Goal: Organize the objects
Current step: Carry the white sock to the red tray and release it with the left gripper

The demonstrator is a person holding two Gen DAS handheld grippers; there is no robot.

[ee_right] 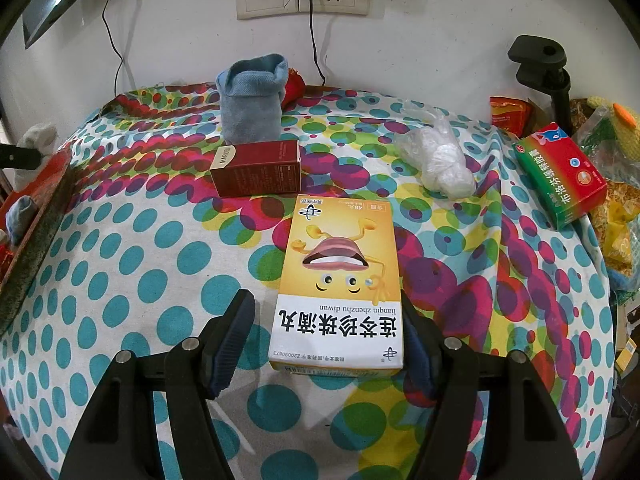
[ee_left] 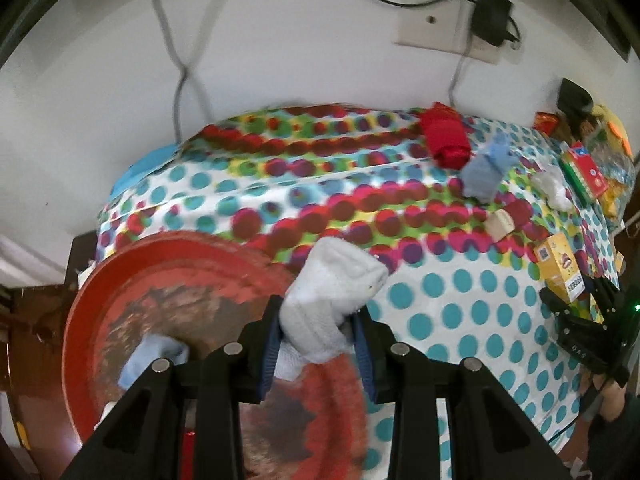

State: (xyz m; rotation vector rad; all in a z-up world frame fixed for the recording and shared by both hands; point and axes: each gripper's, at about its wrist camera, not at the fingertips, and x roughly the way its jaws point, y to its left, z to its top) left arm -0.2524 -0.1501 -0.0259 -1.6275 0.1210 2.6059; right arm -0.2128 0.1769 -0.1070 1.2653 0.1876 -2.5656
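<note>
Left gripper (ee_left: 318, 336) clamps a white sock (ee_left: 332, 296) above the red tray (ee_left: 92, 300); releasing early could drop it over the rim. Right gripper (ee_right: 328, 336) is spread around the yellow box (ee_right: 340, 280), gap on one side, so closing may skew it.

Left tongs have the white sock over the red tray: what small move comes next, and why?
Probably lower a little and open the left tongs. They grip the white sock above the red tray, where a light blue sock already lies, so releasing there fits the sorting.
</note>
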